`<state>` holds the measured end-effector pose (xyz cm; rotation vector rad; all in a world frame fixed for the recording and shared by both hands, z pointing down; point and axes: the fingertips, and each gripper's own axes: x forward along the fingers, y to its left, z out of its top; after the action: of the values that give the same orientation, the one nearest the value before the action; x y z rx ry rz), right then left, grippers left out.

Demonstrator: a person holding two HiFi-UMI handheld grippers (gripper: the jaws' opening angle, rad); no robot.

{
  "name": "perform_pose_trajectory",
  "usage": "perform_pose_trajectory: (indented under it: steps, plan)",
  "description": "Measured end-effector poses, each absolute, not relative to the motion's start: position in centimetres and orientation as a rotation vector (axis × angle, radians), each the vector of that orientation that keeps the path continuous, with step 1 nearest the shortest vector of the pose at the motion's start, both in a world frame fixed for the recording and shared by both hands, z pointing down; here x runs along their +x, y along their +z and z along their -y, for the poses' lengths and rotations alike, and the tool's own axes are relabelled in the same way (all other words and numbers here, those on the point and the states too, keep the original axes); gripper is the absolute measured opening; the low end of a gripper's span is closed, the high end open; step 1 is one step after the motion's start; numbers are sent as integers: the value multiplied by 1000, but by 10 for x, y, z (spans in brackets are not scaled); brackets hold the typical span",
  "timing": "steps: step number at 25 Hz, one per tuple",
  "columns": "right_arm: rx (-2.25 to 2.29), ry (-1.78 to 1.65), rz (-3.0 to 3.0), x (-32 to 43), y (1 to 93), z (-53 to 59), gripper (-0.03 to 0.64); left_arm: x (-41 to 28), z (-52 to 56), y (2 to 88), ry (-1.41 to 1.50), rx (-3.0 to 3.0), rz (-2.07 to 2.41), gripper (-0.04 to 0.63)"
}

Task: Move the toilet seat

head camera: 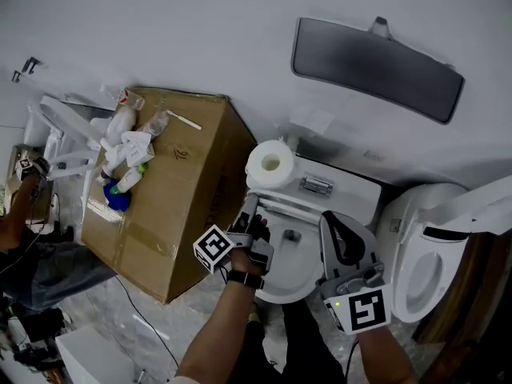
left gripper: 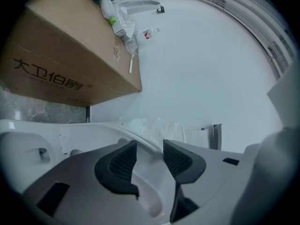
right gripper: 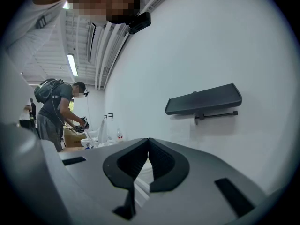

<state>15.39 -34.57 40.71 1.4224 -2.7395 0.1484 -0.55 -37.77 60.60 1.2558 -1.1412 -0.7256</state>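
Cardboard box (head camera: pixel 186 202) is carrying bottles (head camera: pixel 128 180) on top; left gripper (left gripper: pixel 149 153) is gaping at the white toilet seat (head camera: pixel 282 208); right gripper (right gripper: pixel 148 146) is hanging closed, empty.

Left gripper (left gripper: pixel 149 150): jaws standing apart.
Right gripper (right gripper: pixel 148 146): jaws meeting tip to tip.
Left hand (head camera: pixel 248 254): gloved, wrapping its gripper's handle.

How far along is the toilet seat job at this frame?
Done: nothing I can confirm; the toilet seat's position is hard to read from these views. In hand: the left gripper has its tongs open on either side of the seat's white edge, not closed on it. The right gripper is shut on nothing and faces the wall. Left: close on the edge and swing the seat.
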Motion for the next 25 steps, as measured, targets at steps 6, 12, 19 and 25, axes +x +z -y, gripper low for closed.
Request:
perform_pose_trajectory:
  steps: [6, 12, 19, 25]
  plan:
    - [1419, 161, 2741, 159, 411, 356, 15, -2, 388, 603, -813, 1225, 1142, 175]
    - [1451, 199, 2740, 161, 411, 362, 15, -5, 386, 605, -820, 1207, 1162, 175]
    - [1431, 161, 2745, 159, 403, 359, 15, -3, 382, 599, -731, 1230, 1177, 173]
    - [1439, 199, 2755, 151, 392, 348, 15, 1, 373, 565, -714, 1307, 1137, 163]
